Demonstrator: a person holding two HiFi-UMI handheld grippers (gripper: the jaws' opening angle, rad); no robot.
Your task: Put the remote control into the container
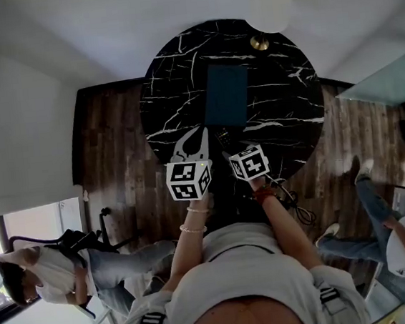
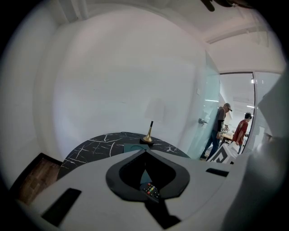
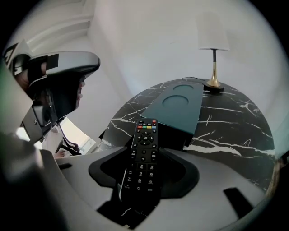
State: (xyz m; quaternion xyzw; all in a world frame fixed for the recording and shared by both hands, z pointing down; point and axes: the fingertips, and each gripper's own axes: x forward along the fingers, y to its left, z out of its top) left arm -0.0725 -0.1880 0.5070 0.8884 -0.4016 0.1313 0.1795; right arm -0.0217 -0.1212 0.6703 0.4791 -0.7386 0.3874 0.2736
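Note:
A black remote control [image 3: 143, 155] with coloured buttons lies lengthwise between the jaws of my right gripper [image 3: 144, 151], which is shut on it. Its front end points at the teal container [image 3: 180, 106]. That teal container [image 1: 228, 94] lies flat in the middle of the round black marble table [image 1: 291, 112]. In the head view the remote control [image 1: 222, 138] sticks out ahead of my right gripper [image 1: 231, 151], just short of the container's near edge. My left gripper [image 1: 202, 132] hovers beside it on the left, jaws shut with nothing held. Below the left gripper [image 2: 145, 152], the remote's tip [image 2: 151, 191] shows.
A lamp [image 1: 271, 6] with a brass base [image 3: 213, 83] stands at the table's far edge. Dark wooden floor [image 1: 114, 145] surrounds the table. One person sits at the lower left [image 1: 48, 271], another at the right [image 1: 401, 237]. A glass surface [image 1: 388, 77] is at right.

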